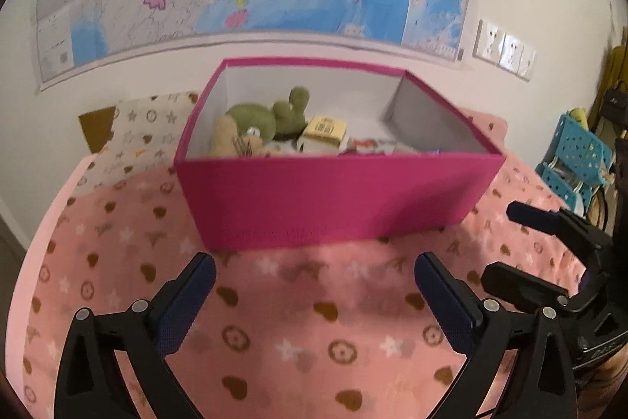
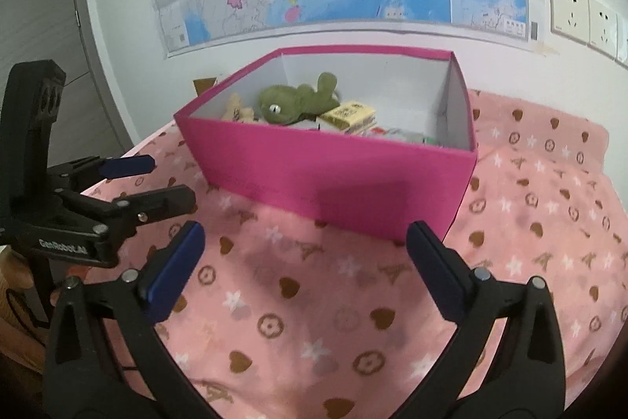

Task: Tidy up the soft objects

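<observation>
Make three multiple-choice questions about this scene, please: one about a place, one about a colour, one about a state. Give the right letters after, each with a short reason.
1. Where is the green plush toy?
A. on the blanket in front of the box
B. inside the box, toward its left side
C. between the fingers of the right gripper

2. What colour is the outside of the box?
A. magenta pink
B. blue
C. yellow

3. How do the left gripper and the right gripper stand?
A. both shut on toys
B. left shut, right open
C. both open and holding nothing

Answers:
1 B: the toy lies within the white inner walls, beside a beige plush.
2 A: its outer walls are bright pink, the inside white.
3 C: each pair of fingers is spread wide, with only the pink blanket showing between them.
</observation>
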### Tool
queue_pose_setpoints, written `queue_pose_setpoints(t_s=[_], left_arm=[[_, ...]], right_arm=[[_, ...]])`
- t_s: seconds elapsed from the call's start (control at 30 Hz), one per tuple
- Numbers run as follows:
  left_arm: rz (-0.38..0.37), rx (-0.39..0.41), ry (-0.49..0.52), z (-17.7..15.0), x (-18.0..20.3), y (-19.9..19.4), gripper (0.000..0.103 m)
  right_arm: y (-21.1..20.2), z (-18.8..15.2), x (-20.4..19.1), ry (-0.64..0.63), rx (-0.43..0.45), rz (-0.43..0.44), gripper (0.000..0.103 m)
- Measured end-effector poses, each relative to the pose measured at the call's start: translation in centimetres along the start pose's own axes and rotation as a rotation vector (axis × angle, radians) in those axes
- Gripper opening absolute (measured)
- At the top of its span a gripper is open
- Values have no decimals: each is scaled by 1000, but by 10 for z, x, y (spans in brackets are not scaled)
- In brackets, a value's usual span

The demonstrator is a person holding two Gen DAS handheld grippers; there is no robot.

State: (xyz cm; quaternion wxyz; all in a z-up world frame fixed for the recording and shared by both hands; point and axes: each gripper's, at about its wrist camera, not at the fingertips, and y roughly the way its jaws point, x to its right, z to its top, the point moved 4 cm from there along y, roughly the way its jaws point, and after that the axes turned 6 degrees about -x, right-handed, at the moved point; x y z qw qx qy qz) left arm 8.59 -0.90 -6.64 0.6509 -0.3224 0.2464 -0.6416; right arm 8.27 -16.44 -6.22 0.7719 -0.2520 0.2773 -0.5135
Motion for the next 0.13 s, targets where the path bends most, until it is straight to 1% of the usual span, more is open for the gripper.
queue_pose_setpoints(t_s=[0.13], left_arm=[[21, -13, -14, -12, 0, 3, 103]], right_arm=[[-3, -9, 7, 3, -20, -8, 102]])
